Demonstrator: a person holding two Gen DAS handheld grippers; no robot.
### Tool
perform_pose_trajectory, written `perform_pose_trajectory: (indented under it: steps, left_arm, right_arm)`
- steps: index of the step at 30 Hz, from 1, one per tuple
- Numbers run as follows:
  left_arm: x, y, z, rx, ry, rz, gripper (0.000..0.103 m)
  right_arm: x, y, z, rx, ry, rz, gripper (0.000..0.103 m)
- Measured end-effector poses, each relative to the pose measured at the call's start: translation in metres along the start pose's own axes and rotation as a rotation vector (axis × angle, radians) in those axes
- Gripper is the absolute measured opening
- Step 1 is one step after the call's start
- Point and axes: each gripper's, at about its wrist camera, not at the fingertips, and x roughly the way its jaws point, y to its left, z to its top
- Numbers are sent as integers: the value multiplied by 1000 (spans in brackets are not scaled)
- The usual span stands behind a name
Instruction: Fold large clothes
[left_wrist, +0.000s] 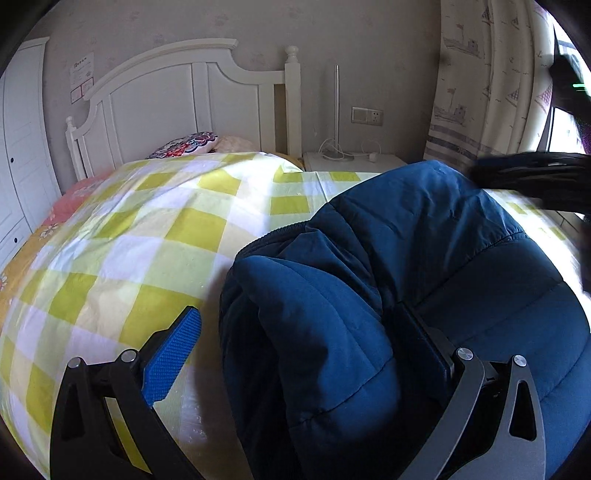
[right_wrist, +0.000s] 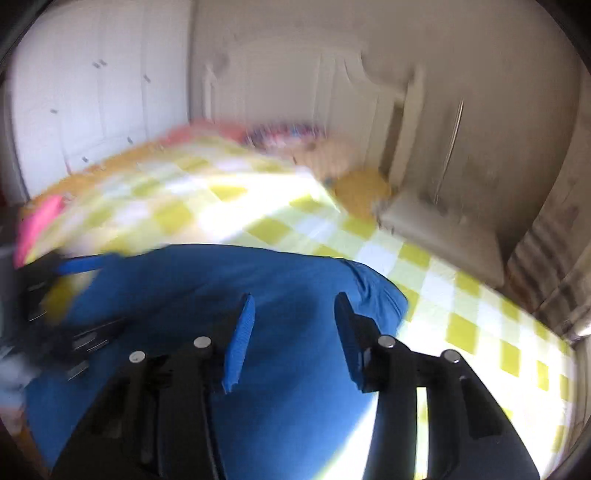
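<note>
A dark blue padded jacket (left_wrist: 424, 280) lies bunched on the bed's yellow-and-white checked cover (left_wrist: 147, 229). My left gripper (left_wrist: 295, 321) is open, its jaws wide apart; a thick fold of the jacket lies between them, hiding the right pad, while the left pad (left_wrist: 173, 354) is bare over the cover. In the blurred right wrist view the jacket (right_wrist: 229, 280) lies flat on the cover (right_wrist: 424, 266). My right gripper (right_wrist: 295, 306) is open and empty just above the jacket. The right gripper also shows blurred at the right edge of the left wrist view (left_wrist: 535, 177).
A white headboard (left_wrist: 184, 96) and patterned pillow (left_wrist: 188, 144) are at the bed's head. A white bedside table (left_wrist: 351, 162) with a lamp pole stands beside it. White wardrobe doors (left_wrist: 18, 147) are on the left, a curtain (left_wrist: 476, 81) on the right.
</note>
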Motion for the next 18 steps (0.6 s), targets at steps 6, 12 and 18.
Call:
perform_pose_trajectory:
  steps: [6,12,18]
  left_arm:
    - [6,15,-2,-62,23,-53,99]
    - [6,15,-2,-57,13,-48,99]
    - [7,18,-4,-72,26,-49,99]
  right_arm:
    - [77,6,17,-92,221,-19,55]
    - [53,8,47,-14,94,-9,55]
    - [100,40,30,-157,229,-113,57]
